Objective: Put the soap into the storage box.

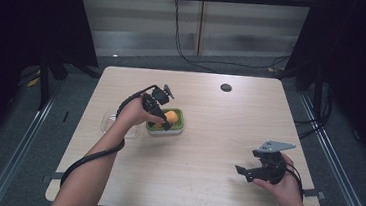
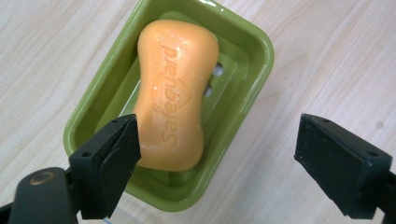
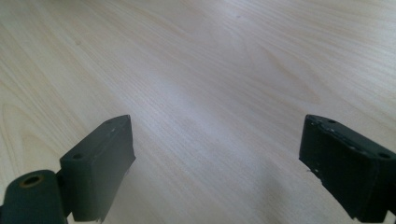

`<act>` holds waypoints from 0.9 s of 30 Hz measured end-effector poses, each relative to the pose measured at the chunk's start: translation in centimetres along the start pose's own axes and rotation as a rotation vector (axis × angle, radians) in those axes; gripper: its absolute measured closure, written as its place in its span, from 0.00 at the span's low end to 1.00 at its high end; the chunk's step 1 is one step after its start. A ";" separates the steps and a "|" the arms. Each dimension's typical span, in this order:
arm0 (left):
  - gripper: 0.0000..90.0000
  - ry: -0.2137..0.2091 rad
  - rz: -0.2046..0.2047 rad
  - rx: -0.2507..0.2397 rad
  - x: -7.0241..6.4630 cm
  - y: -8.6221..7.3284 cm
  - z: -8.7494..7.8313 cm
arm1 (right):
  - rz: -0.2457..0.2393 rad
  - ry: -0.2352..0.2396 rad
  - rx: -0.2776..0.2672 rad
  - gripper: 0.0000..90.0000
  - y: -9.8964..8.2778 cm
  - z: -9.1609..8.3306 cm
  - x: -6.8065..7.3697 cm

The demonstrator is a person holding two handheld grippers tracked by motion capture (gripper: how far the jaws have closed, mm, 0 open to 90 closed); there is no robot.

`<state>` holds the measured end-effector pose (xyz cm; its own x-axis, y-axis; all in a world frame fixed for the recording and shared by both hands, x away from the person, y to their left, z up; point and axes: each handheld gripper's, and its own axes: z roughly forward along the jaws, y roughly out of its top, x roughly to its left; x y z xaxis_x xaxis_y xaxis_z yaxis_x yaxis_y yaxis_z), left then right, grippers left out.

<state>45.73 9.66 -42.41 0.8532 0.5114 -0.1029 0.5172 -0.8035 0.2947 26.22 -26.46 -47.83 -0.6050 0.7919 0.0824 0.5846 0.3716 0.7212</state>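
Here, largest first:

Table (image 1: 207,150): pale wood, rounded corners; its whole right half and the near middle lie bare, with broad room around the right hand.

Far edge: a small dark round disc (image 1: 226,87) sits near it, well apart from both grippers.

Clear lid (image 1: 110,123): a see-through tray or lid lies left of the dish, partly under the left hand; its exact outline is hard to tell.

Soap dish (image 2: 254,74): green, rectangular with rounded corners, standing left of the table's middle, well clear of every edge.

Soap (image 2: 175,88): orange bar with pressed lettering, lying lengthwise inside the dish, resting on its ribbed floor.

Left gripper (image 2: 217,154): poised over the near end of the dish, jaws spread wide; one jaw overlaps the soap's near corner and the dish rim in the left gripper view, the other stands out over bare wood beside the dish. Neither pad presses the soap.

Right gripper (image 1: 249,173): held near the table's right front corner, jaws apart, nothing between them, bare wood ahead.
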 end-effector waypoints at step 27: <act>0.15 -0.023 0.028 -0.054 -2.0 -2.4 0.5 | -0.008 0.000 0.005 0.11 0.1 0.1 0.2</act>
<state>42.79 10.41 -43.37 0.8688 0.4815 -0.1155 0.4893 -0.7994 0.3485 26.17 -26.22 -47.79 -0.6095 0.7890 0.0766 0.5823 0.3801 0.7187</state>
